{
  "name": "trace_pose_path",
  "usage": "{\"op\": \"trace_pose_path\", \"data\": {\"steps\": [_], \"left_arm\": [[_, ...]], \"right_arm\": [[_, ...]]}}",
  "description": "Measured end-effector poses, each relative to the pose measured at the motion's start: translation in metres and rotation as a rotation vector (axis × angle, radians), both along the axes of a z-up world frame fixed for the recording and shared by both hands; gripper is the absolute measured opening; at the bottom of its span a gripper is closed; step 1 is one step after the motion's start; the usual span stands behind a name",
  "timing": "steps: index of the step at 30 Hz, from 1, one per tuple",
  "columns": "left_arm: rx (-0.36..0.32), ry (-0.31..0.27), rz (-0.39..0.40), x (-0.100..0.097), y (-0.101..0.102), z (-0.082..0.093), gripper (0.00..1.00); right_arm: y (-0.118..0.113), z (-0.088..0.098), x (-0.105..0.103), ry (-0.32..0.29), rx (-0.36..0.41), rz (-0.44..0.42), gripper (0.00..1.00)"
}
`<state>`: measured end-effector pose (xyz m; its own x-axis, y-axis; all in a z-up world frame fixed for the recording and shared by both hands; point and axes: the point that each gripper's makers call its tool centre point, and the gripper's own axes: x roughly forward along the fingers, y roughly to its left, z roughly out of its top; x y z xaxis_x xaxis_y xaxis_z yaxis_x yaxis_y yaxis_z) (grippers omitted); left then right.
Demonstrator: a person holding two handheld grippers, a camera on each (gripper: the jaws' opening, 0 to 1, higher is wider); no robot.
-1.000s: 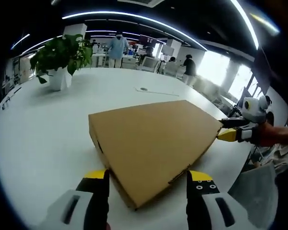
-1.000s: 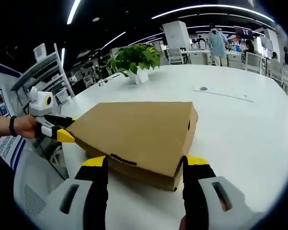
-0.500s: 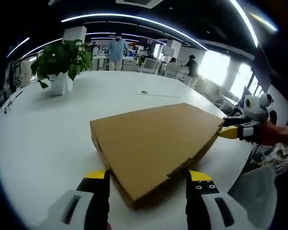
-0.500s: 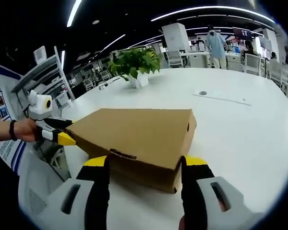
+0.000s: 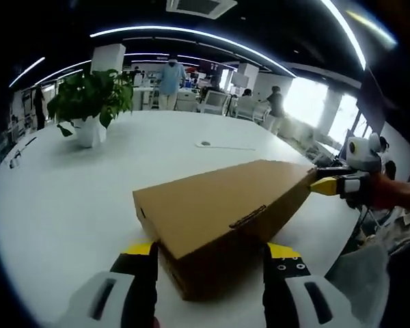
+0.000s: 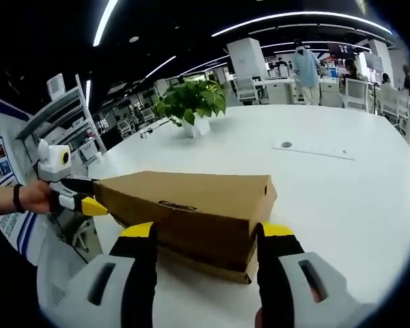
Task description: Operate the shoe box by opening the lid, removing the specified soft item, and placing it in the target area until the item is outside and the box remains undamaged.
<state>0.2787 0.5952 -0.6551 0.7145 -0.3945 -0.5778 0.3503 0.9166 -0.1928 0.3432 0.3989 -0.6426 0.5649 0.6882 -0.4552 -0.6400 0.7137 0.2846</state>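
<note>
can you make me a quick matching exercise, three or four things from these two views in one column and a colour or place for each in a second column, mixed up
Things
1. shoe box
2. potted plant
3. flat white sheet
4. left tool

Colour or place
A. green leaves, white pot, far part of the table
B. plain brown cardboard, lid on
C. yellow tips, either side of a box corner
D. lying flat on the white table beyond the box

Pairs: 1-B, 2-A, 3-D, 4-C

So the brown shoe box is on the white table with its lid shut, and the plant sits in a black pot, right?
Not quite. The pot is white, not black, as the left gripper view shows. The rest holds: the brown shoe box is on the white table with its lid shut.
</note>
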Motion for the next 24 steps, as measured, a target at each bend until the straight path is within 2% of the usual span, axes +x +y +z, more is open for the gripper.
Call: {"op": "trace_pose_path", "data": {"steps": [4, 8, 13, 17, 24], "left_arm": [[-0.024, -0.026, 0.007, 0.007, 0.004, 0.013, 0.57], [-0.005, -0.048, -0.004, 0.011, 0.001, 0.020, 0.58], [0.012, -0.070, 0.002, 0.016, 0.004, 0.025, 0.55], [0.057, -0.089, 0.016, 0.023, 0.010, 0.031, 0.49], [0.085, -0.105, 0.059, 0.034, 0.021, 0.036, 0.41]], "right_arm": [[0.001, 0.016, 0.011, -0.015, 0.041, -0.033, 0.55], [0.002, 0.028, 0.020, -0.021, 0.061, -0.056, 0.55], [0.004, 0.039, 0.029, -0.032, 0.051, -0.058, 0.54], [0.006, 0.047, 0.035, -0.040, 0.053, -0.067, 0.54], [0.011, 0.059, 0.049, -0.047, 0.042, -0.083, 0.54]]}}
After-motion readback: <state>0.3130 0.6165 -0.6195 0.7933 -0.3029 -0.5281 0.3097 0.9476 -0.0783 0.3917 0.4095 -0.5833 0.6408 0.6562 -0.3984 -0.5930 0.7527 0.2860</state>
